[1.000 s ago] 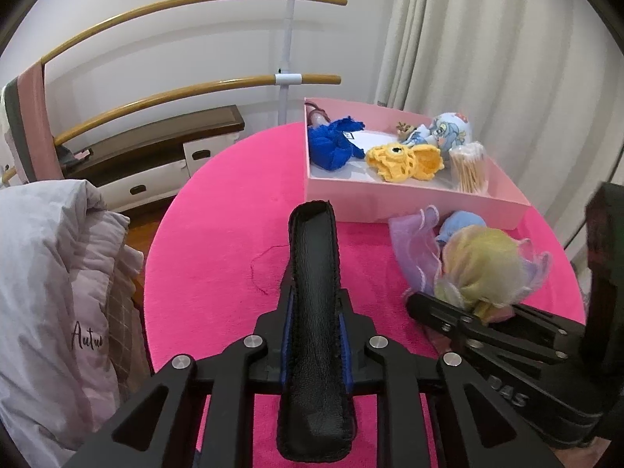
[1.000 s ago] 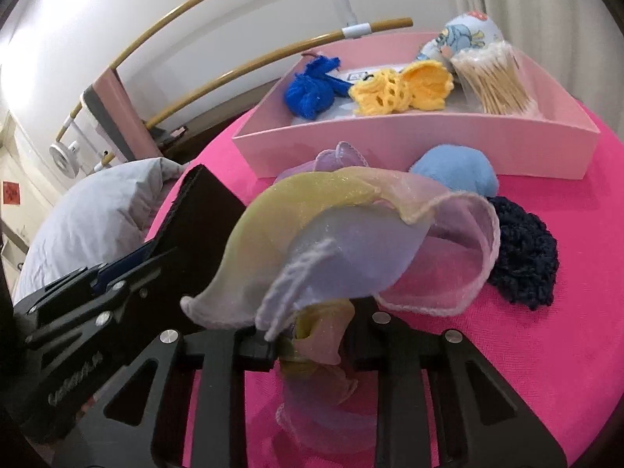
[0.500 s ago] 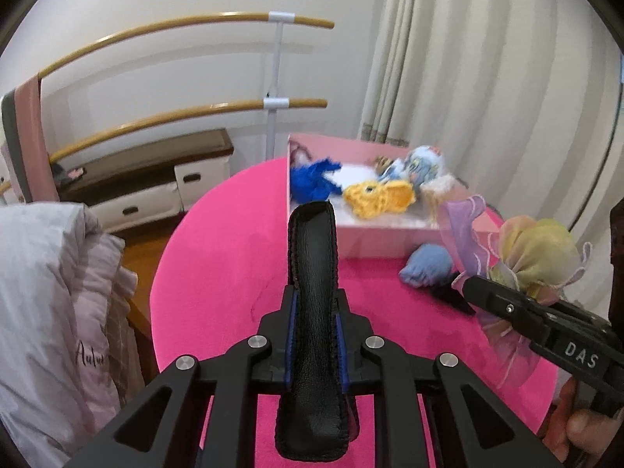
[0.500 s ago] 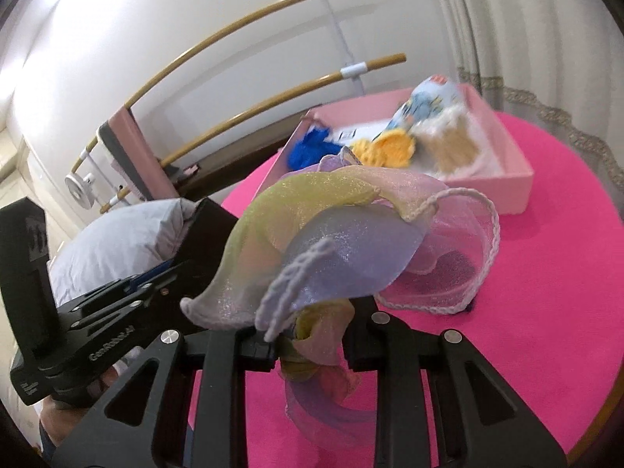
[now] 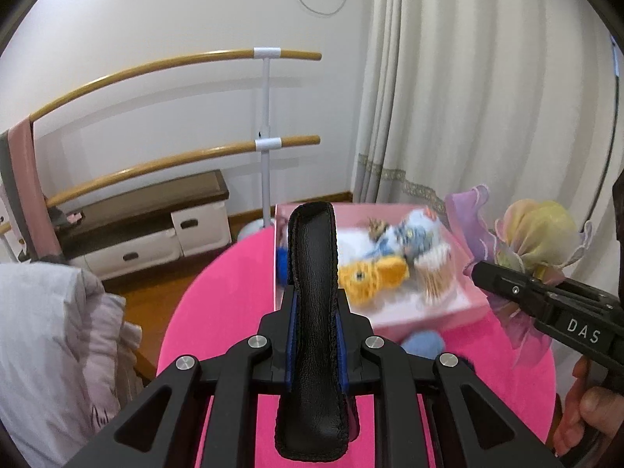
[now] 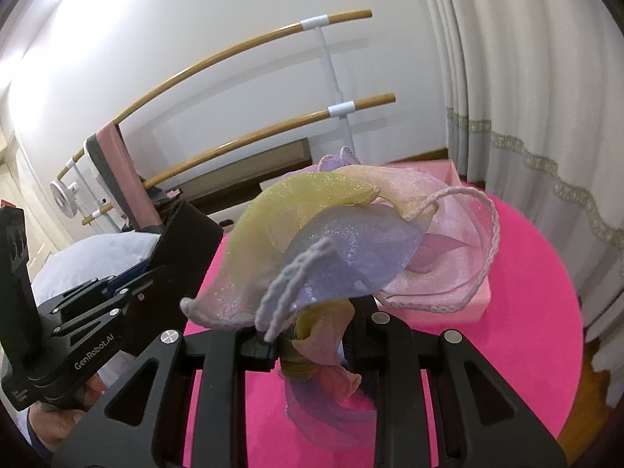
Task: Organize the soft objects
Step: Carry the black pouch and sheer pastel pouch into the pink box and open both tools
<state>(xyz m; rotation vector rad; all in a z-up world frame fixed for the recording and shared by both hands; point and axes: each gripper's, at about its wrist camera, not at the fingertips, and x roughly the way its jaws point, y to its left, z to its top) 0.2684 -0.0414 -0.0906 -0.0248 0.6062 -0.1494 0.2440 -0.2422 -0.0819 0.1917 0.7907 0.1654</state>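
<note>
My right gripper (image 6: 308,347) is shut on a sheer pastel organza flower (image 6: 335,241), yellow, lilac and pink, held up in the air above the pink round table (image 6: 526,273). The same flower (image 5: 534,234) shows at the right of the left wrist view, beside the pink box (image 5: 425,312). The box holds a yellow knitted toy (image 5: 370,273), a blue-white plush (image 5: 413,234), a blue knitted item and a bundle of sticks (image 5: 433,273). My left gripper (image 5: 312,257) is shut with nothing between its black pads, raised above the table's left half.
A light blue soft ball (image 5: 423,345) and a dark knitted piece lie on the table in front of the box. A grey quilt (image 5: 50,343) is at the left. Wooden ballet bars (image 5: 171,156), a low cabinet and a curtain (image 5: 468,97) stand behind.
Both grippers rose well above the table. The right gripper lifted the organza flower off the table and carried it up beside the box. The blue ball stayed on the table.
</note>
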